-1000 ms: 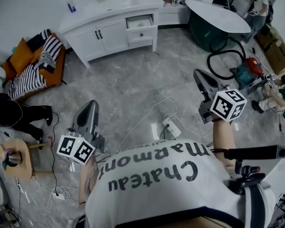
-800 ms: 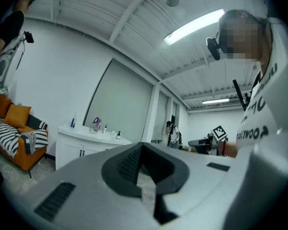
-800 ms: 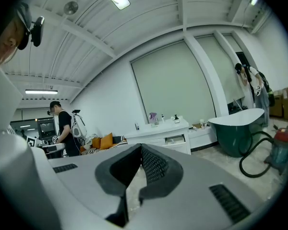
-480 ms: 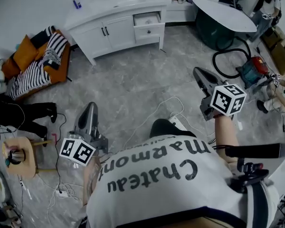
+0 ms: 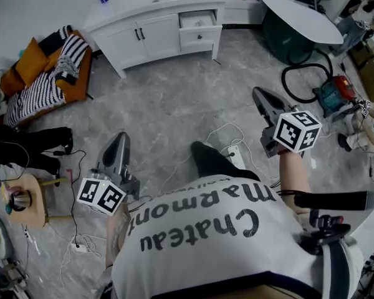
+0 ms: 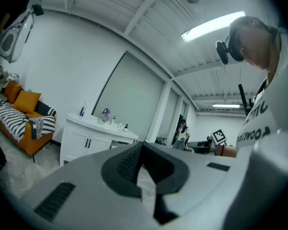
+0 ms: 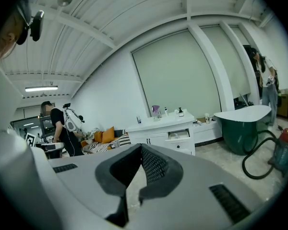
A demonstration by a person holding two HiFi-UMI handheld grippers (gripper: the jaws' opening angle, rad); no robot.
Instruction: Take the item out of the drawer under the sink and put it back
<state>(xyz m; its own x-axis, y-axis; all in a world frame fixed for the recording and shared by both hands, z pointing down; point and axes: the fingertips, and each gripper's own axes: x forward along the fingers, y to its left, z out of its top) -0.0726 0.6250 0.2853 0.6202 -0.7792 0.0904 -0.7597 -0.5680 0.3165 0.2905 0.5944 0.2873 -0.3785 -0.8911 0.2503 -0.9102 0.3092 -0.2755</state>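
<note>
At the right end of the white sink cabinet (image 5: 151, 33), the upper drawer (image 5: 197, 20) stands pulled open, and we cannot make out what lies inside it. Well short of the cabinet, across the grey floor (image 5: 174, 104), we hold both tools pointing toward it. The left hand-held gripper (image 5: 119, 138) and the right hand-held gripper (image 5: 259, 94) each have their jaws pressed together with nothing between them. Left of the cabinet sits an orange sofa (image 5: 78, 86) with a striped blanket; right of the cabinet stands a dark green bathtub (image 5: 277, 39).
</note>
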